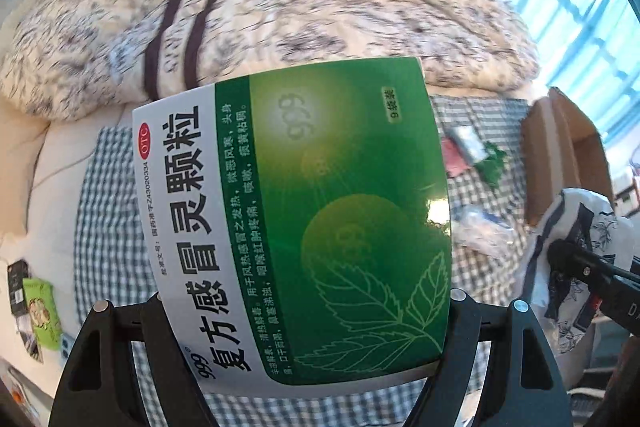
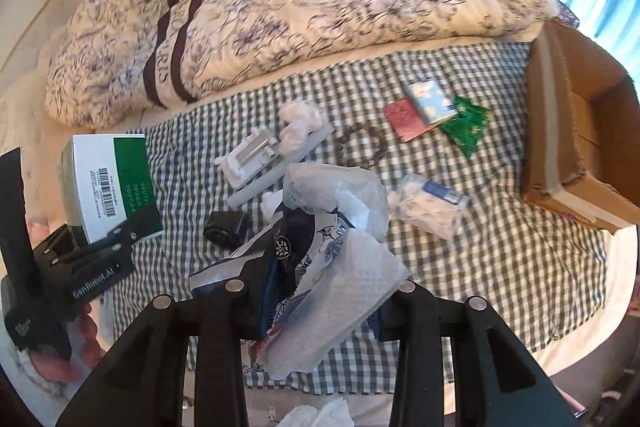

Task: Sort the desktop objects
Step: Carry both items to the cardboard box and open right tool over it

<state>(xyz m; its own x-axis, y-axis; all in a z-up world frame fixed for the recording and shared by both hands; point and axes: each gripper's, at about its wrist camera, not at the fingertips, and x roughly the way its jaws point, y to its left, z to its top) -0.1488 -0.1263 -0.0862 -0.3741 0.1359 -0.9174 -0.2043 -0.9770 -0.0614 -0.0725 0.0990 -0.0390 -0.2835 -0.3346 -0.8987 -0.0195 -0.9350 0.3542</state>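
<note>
Green medicine box (image 1: 296,223) clamped in left gripper (image 1: 306,311) (lifted above checked cloth (image 1: 484,279)).

The medicine box (image 1: 296,227) is glossy card with a bright glare spot. The checked cloth (image 2: 500,247) looks soft and matt. The cardboard box (image 2: 568,131) is rough, brown paper board.

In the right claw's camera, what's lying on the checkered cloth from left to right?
Green-and-white medicine box in the left claw → black roll → white plastic parts → blue-capped packet → green wrapper → cardboard box.
</note>
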